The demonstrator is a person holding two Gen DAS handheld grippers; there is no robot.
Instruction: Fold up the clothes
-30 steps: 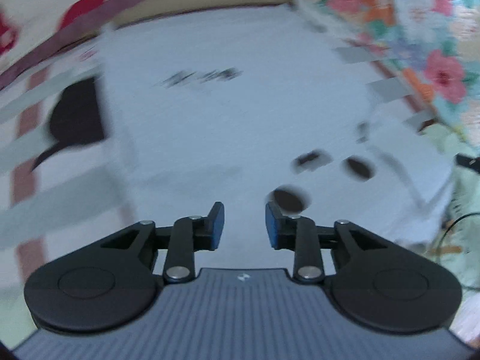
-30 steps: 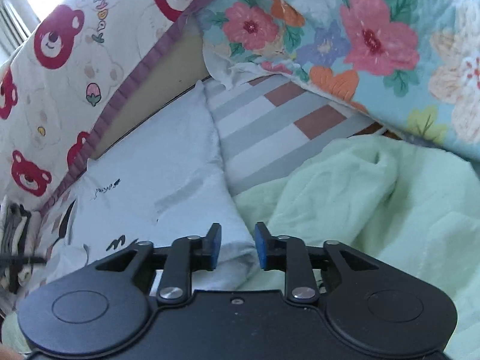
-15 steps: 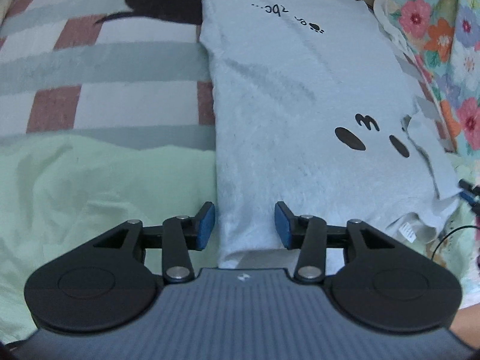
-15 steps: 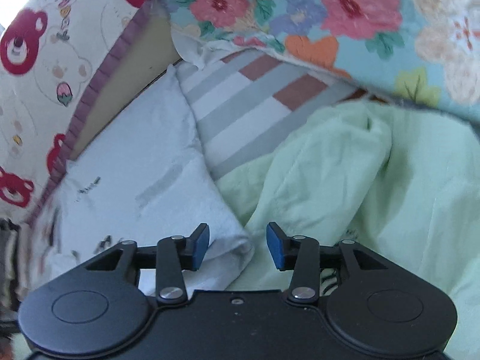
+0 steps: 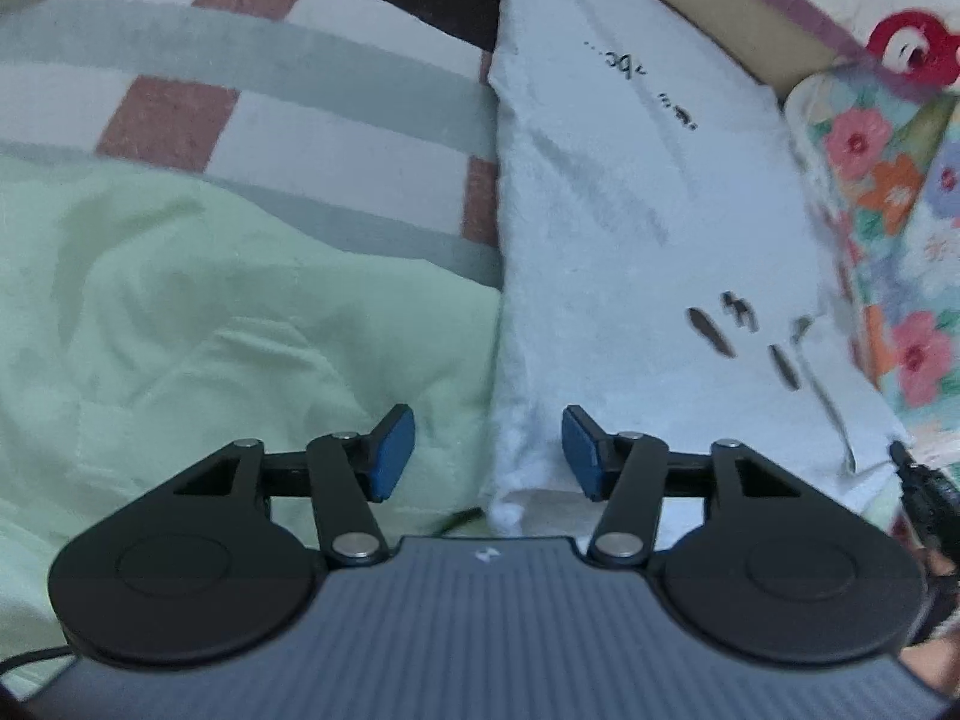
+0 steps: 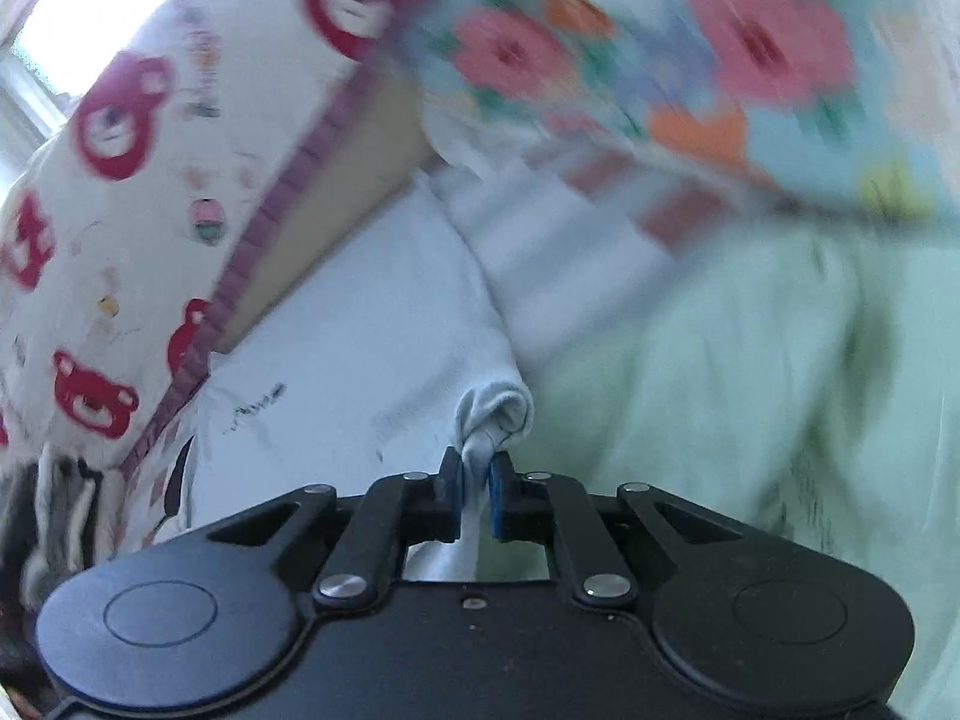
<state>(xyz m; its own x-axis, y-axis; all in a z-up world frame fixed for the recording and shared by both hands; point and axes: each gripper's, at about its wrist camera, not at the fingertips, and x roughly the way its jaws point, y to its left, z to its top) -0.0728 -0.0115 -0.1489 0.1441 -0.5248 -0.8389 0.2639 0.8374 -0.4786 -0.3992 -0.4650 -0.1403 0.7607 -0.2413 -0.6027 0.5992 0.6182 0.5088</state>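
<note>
A light blue T-shirt (image 5: 630, 240) with small black print lies flat on the bed. In the left wrist view my left gripper (image 5: 487, 441) hovers over the shirt's near left corner. Its jaws are opening; the shirt's edge lies between the blue pads (image 5: 393, 450), which do not press on it. In the right wrist view the same shirt (image 6: 372, 330) stretches away to the left. My right gripper (image 6: 477, 471) is closing, and its pads pinch a bunched fold of the shirt's corner (image 6: 498, 414).
A pale green blanket (image 5: 180, 330) borders the shirt on the left, and on the right in the right wrist view (image 6: 750, 390). Striped bedding (image 5: 300, 90) lies beyond. A floral quilt (image 5: 888, 192) and a bear-print cushion (image 6: 138, 120) hem in the far side.
The left gripper swung over to the shirt's left edge beside the green blanket and its jaws widened. The right gripper opened, then closed on the shirt's corner, bunching it.
</note>
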